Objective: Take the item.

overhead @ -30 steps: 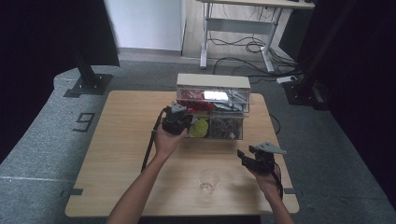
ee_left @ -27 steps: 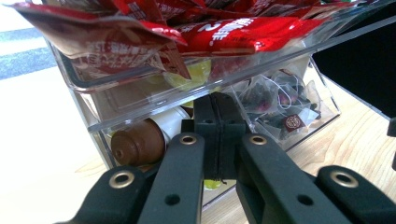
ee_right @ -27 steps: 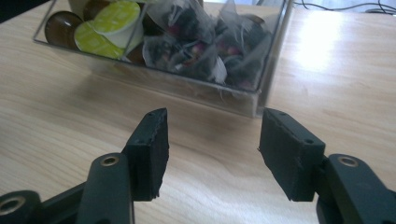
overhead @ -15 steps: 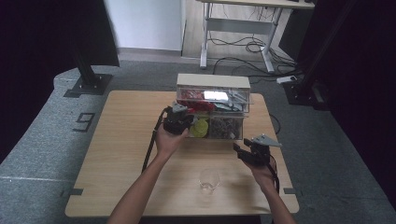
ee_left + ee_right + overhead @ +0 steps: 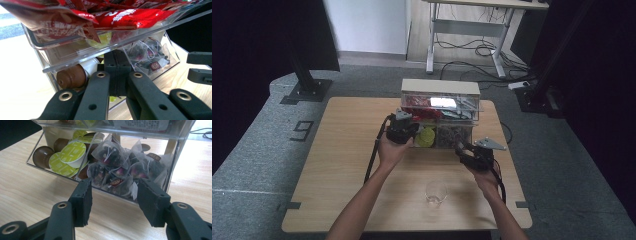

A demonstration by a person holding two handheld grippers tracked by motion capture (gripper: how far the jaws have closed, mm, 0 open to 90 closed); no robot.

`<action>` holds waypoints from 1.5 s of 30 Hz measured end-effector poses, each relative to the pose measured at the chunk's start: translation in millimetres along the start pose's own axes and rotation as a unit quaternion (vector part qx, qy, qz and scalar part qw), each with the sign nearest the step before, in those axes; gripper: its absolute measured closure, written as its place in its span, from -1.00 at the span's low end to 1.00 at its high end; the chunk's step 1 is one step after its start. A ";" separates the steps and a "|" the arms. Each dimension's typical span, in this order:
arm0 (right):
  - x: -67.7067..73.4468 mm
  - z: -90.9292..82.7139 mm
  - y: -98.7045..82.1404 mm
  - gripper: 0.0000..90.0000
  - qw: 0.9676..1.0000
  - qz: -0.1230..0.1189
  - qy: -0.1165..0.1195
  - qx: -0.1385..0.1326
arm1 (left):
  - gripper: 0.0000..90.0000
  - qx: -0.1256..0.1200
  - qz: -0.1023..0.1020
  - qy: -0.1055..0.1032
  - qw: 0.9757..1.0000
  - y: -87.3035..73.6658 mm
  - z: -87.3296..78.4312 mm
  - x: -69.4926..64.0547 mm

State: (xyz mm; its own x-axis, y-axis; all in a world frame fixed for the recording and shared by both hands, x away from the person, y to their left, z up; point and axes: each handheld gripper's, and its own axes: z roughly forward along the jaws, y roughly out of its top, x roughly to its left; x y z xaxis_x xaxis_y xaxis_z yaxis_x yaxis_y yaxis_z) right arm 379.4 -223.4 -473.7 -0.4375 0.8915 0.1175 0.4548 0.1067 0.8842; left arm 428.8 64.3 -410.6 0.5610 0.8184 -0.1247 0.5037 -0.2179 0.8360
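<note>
- A clear acrylic organizer (image 5: pixel 439 117) stands at the 12 o'clock end of the wooden surface (image 5: pixel 337 165), its upper tray packed with red sachets (image 5: pixel 135 17).
- The lower tier is split in two: coffee capsules (image 5: pixel 71 155) with green lids and brown bodies sit in one compartment, and pyramid tea bags (image 5: pixel 117 167) fill the one beside it.
- The left gripper (image 5: pixel 401 129) is pressed up to the organizer's front at the capsule compartment, its fingers (image 5: pixel 117 72) brought tightly together; whether anything is pinched between them cannot be told.
- In the left gripper view, a brown capsule (image 5: pixel 71 76) lies just at 10 o'clock of those closed fingers, behind the clear wall.
- The right gripper (image 5: pixel 472 154) hovers above the surface, at 5 o'clock of the organizer, facing the tea-bag compartment.
- Its fingers (image 5: pixel 82 200) stand apart with nothing between them, having just eased slightly closer; the tea bags sit beyond them behind the clear front.
- An empty drinking glass (image 5: pixel 435 193) stands at the 6 o'clock edge of the surface, between the person's forearms.
</note>
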 end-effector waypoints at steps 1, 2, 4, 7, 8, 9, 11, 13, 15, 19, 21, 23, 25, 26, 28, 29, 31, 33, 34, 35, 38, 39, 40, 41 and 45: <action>0.5 0.9 0.7 0.01 1.000 -0.002 -0.001 -0.001 | 0.99 0.000 0.000 0.000 1.000 0.0 0.0 0.1; 0.9 1.9 1.5 0.02 1.000 -0.003 0.000 -0.002 | 0.99 0.000 0.000 0.000 1.000 0.0 0.0 0.2; 2.0 4.0 3.1 0.05 1.000 -0.007 -0.002 -0.004 | 0.99 0.000 0.001 0.000 1.000 0.0 0.1 0.0; 3.5 7.5 6.1 0.06 1.000 -0.008 -0.003 -0.001 | 0.99 0.001 0.005 0.002 1.000 0.1 0.2 -0.4; 3.7 8.3 7.2 0.07 1.000 -0.007 -0.002 -0.002 | 0.99 0.001 0.005 0.003 1.000 0.0 0.3 -0.5; 4.0 9.3 8.1 0.07 1.000 -0.007 -0.002 -0.002 | 0.99 0.000 0.004 0.002 1.000 0.0 0.5 -0.5; 4.7 11.7 9.6 0.08 1.000 -0.007 -0.001 -0.004 | 0.99 0.001 0.004 0.001 1.000 0.0 1.0 -0.5; 5.7 14.7 10.6 0.08 1.000 -0.010 -0.001 -0.004 | 0.99 0.000 0.004 0.000 1.000 -0.2 1.4 -0.6; 6.9 16.9 11.1 0.08 1.000 -0.012 -0.002 -0.003 | 0.99 0.001 0.004 -0.001 1.000 -0.2 1.6 -0.4; 9.6 22.4 12.8 0.12 1.000 -0.018 -0.003 -0.003 | 0.99 0.000 0.003 -0.001 1.000 -0.6 2.4 -0.2; 11.0 24.7 13.6 0.12 1.000 -0.018 -0.002 -0.005 | 0.99 0.000 0.002 -0.002 1.000 -0.6 2.5 -0.1; 11.8 27.2 13.8 0.12 1.000 -0.020 -0.002 -0.004 | 0.99 0.000 0.003 -0.002 1.000 -0.6 2.6 0.0; 12.2 29.8 14.2 0.12 1.000 -0.019 -0.001 -0.001 | 0.99 0.000 0.002 -0.003 1.000 -0.7 2.6 0.2; 12.4 30.9 14.4 0.12 1.000 -0.018 -0.001 -0.003 | 0.99 0.000 0.003 -0.003 1.000 -0.8 2.5 0.2; 13.1 32.8 15.4 0.12 1.000 -0.017 0.000 -0.003 | 0.98 -0.001 0.003 -0.004 1.000 -1.1 2.4 0.3; 13.5 33.9 15.8 0.12 1.000 -0.016 0.000 -0.003 | 0.98 -0.001 0.001 -0.004 1.000 -1.2 2.5 0.4; 14.0 35.9 16.7 0.12 1.000 -0.016 -0.001 -0.003 | 0.98 -0.001 0.001 -0.004 1.000 -1.3 2.7 0.4; 14.3 37.7 17.5 0.12 1.000 -0.015 -0.001 -0.003 | 0.98 -0.001 0.000 -0.005 1.000 -1.3 2.9 0.3; 14.6 38.5 18.0 0.12 1.000 -0.015 0.000 -0.003 | 0.98 -0.001 0.000 -0.005 1.000 -1.4 3.0 0.4; 14.8 39.2 18.4 0.12 1.000 -0.016 0.001 -0.003 | 0.98 -0.001 0.000 -0.005 1.000 -1.4 3.0 0.4; 16.2 40.7 19.7 0.12 1.000 -0.019 0.002 -0.002 | 0.98 -0.001 0.000 -0.005 1.000 -1.3 3.0 0.4; 16.6 41.4 20.3 0.12 1.000 -0.021 0.000 -0.002 | 0.98 -0.001 0.000 -0.005 1.000 -1.2 3.0 0.4; 17.1 42.1 21.0 0.12 1.000 -0.022 0.000 -0.001 | 0.98 -0.001 0.000 -0.005 1.000 -1.2 3.0 0.3; 17.3 42.7 21.6 0.12 1.000 -0.022 0.000 0.000 | 0.98 -0.001 0.000 -0.005 1.000 -1.1 3.1 0.2; 16.9 44.8 22.1 0.12 1.000 -0.021 -0.002 -0.001 | 0.98 -0.002 -0.001 -0.007 1.000 -1.0 3.2 0.1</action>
State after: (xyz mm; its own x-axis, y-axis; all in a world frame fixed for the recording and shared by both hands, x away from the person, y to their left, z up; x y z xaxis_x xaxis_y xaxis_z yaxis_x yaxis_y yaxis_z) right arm 416.8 -186.3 -472.5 -0.4532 0.8878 0.0795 0.4346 0.1422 0.8893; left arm 430.5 62.9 -413.2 0.5692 0.8113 -0.1334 0.5021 -0.2144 0.8378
